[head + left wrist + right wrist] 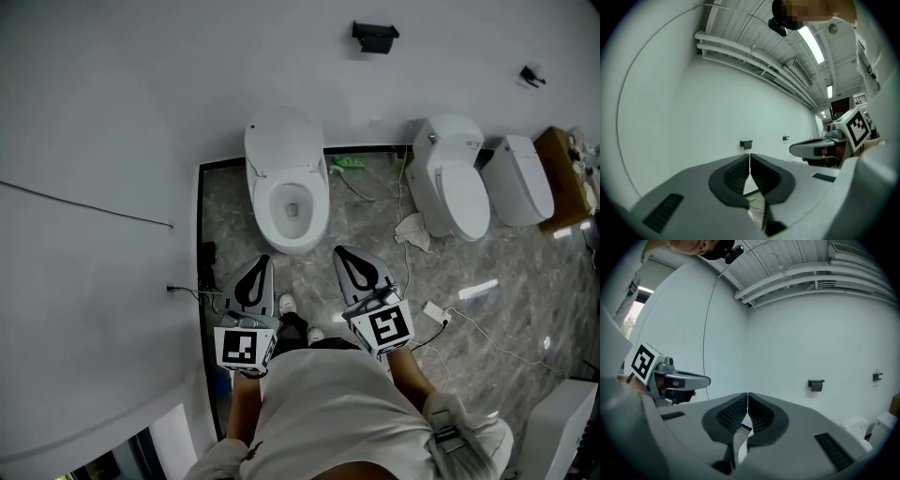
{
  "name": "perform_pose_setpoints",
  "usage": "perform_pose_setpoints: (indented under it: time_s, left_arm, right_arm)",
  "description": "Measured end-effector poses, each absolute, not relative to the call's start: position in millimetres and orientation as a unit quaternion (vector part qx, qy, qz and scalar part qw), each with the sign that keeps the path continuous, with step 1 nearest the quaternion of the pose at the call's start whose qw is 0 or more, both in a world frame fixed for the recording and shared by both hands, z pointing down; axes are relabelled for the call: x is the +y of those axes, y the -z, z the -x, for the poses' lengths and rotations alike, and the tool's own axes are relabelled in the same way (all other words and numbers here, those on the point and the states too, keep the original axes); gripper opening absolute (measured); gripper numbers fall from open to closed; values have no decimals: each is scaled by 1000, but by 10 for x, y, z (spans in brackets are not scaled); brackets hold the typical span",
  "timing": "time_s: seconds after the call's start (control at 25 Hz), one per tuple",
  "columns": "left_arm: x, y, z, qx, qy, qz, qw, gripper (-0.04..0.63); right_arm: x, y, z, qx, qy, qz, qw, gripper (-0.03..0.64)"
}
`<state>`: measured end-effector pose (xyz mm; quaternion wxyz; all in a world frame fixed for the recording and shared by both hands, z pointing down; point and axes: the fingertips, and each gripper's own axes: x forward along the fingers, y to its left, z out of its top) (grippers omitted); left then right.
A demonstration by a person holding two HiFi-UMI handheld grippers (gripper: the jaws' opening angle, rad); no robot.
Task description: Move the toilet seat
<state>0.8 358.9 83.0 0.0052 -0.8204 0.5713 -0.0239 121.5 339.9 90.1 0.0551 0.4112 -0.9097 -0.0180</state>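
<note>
**A:** Left tongs [263, 259] & right tongs [340, 251], what's round them? Biggest first.

**B:** White wall [103, 122] ahead & off the left tongs' side, grey marble floor [525, 319] under both. Then the toilet [292, 239], straight ahead of the two tips. Its lid [281, 141] is up against the wall, and the toilet seat [263, 202] is down on the bowl rim. It's near the tips, but neither touches it.

**A:** Other fixtures?

**B:** A 2nd toilet [461, 192] & 3rd toilet [525, 180], well off to the right tongs' side, lids down. Cardboard box [561, 169] beyond those.

**A:** And the tongs themselves?

**B:** Side by side, held level, pointing at the bowl's front. Both pairs are pressed together, nothing btwn the jaws on either.

**A:** Small stuff?

**B:** Crumpled white rag [412, 232] ahead-right of the right tongs. White plug block [436, 312] w/ cable just right of them. Green bit [349, 162] past the bowl by the wall. Black holder [375, 37] up on the wall, far ahead.
</note>
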Motion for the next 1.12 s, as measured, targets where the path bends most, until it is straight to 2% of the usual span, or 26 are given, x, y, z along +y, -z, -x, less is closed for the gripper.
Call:
perform_pose_setpoints:
  time_s: [1.12]
  left_arm:
    - [2043,-937,958,507,19,862,-15,25]
  right_arm:
    - [2011,-873,-181,-879,21,-470,83,21]
